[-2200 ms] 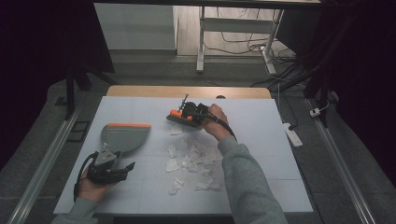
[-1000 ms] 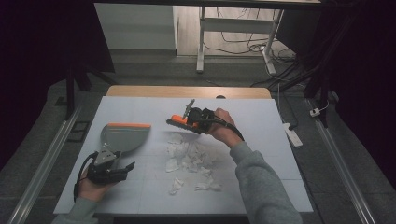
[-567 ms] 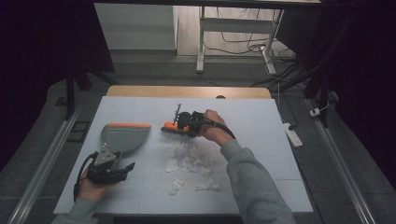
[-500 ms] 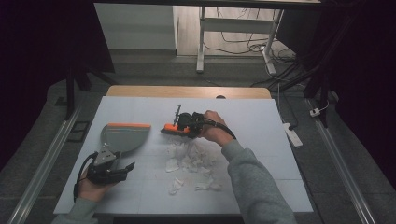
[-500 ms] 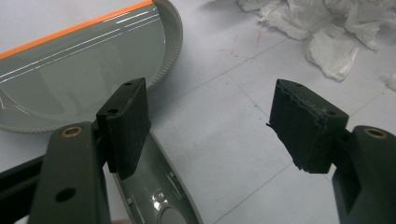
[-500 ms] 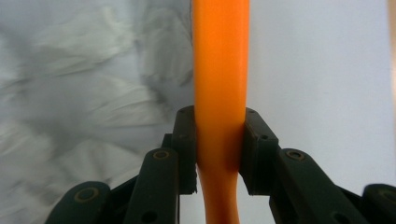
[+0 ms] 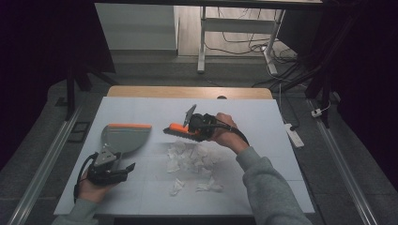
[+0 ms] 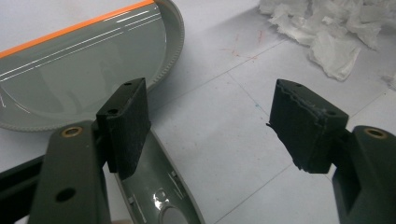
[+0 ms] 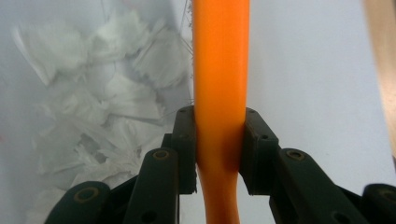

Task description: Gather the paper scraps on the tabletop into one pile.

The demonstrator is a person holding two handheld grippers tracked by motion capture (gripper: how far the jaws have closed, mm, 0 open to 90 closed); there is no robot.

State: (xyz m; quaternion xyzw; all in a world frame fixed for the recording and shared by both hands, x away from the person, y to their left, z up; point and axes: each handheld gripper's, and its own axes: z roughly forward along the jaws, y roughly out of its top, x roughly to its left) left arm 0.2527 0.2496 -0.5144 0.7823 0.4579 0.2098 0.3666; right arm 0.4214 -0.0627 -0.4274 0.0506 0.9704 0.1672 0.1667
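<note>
A grey dustpan (image 7: 126,137) with an orange lip lies at the table's left; in the left gripper view its pan (image 8: 70,74) is just ahead. My left gripper (image 7: 116,160) (image 8: 210,112) is open at the pan's handle (image 8: 159,186), which lies beside the left jaw, ungripped. My right gripper (image 7: 191,127) (image 9: 219,135) is shut on the orange handle (image 9: 219,56) of a brush (image 7: 178,130), held low just behind a pile of torn white paper (image 7: 190,157) (image 9: 93,84).
Two loose paper scraps (image 7: 176,187) (image 7: 209,186) lie nearer the front edge. The white table top (image 7: 263,126) has bare room at the right and back. A power strip (image 7: 293,135) lies on the floor off the right edge.
The right gripper has carried the brush slightly left and nearer, down toward the back of the paper pile. The left gripper and the dustpan have stayed put.
</note>
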